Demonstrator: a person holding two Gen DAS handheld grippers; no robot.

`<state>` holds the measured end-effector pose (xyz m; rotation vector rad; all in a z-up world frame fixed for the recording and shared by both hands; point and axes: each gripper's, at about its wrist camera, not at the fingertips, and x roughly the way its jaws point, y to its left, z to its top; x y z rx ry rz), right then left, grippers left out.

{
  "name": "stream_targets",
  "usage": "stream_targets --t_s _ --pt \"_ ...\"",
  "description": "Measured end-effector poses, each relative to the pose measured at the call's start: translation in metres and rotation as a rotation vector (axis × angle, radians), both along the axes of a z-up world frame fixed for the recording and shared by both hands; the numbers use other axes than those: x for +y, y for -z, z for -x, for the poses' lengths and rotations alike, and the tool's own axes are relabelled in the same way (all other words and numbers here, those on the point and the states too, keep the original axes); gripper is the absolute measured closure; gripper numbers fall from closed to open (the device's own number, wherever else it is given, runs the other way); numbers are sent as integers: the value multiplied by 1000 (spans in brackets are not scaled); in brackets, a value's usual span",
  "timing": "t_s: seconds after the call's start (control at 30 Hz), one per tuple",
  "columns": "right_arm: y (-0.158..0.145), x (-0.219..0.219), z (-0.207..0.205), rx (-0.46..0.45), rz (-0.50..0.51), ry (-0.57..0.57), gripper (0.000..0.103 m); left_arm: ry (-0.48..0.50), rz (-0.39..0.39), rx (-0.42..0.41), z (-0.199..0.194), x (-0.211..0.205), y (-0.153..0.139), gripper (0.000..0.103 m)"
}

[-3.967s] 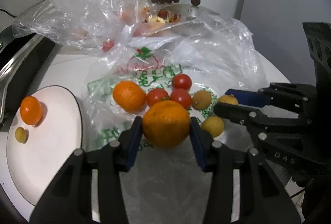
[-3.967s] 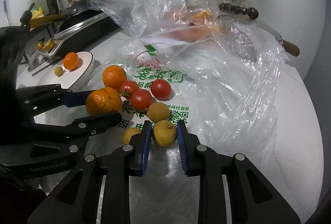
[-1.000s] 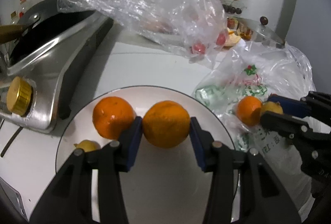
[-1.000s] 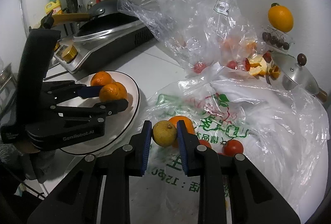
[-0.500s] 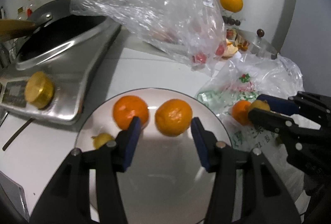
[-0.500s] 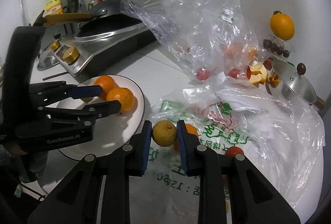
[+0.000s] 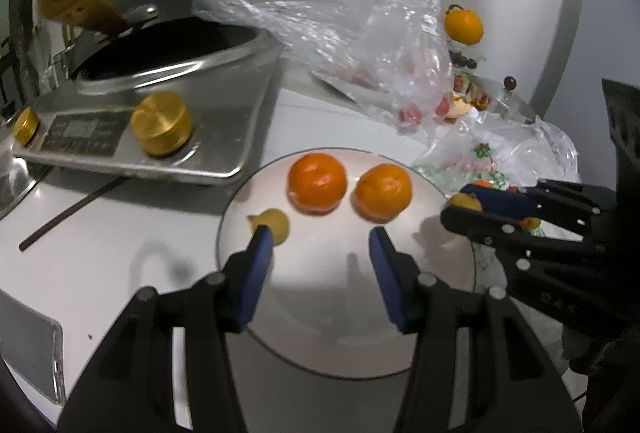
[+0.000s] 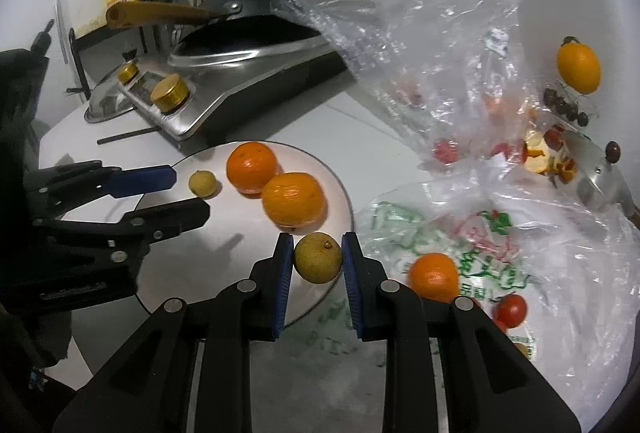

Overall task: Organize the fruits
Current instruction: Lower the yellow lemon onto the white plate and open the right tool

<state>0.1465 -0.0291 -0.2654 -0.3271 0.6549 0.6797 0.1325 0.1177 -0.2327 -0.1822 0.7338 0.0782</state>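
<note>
My left gripper [image 7: 320, 239] hangs over the plate [image 7: 328, 313] with its jaws spread and nothing between them. Ahead of it on the plate sit a small yellow fruit [image 7: 274, 225] and two oranges [image 7: 317, 183] side by side. If I drift forward, the left finger could nudge that small fruit off the rim (it lies right beside my fingertip). My right gripper [image 8: 314, 261] is clamped on a yellow-green fruit [image 8: 319, 257] over the plate's near edge, close to the nearer orange [image 8: 293, 198]. Released here, it could roll off onto the printed bag [image 8: 460, 233] or bump that orange.
</note>
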Motion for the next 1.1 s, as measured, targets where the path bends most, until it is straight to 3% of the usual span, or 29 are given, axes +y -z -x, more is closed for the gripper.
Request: stream_targets --t_s 0.57,1.1 --pt "21 23 -14 14 77 66 76 -39 38 -30 22 24 2 50" --pt "0 5 10 -43 62 93 69 -31 28 -61 43 4 -9 49"
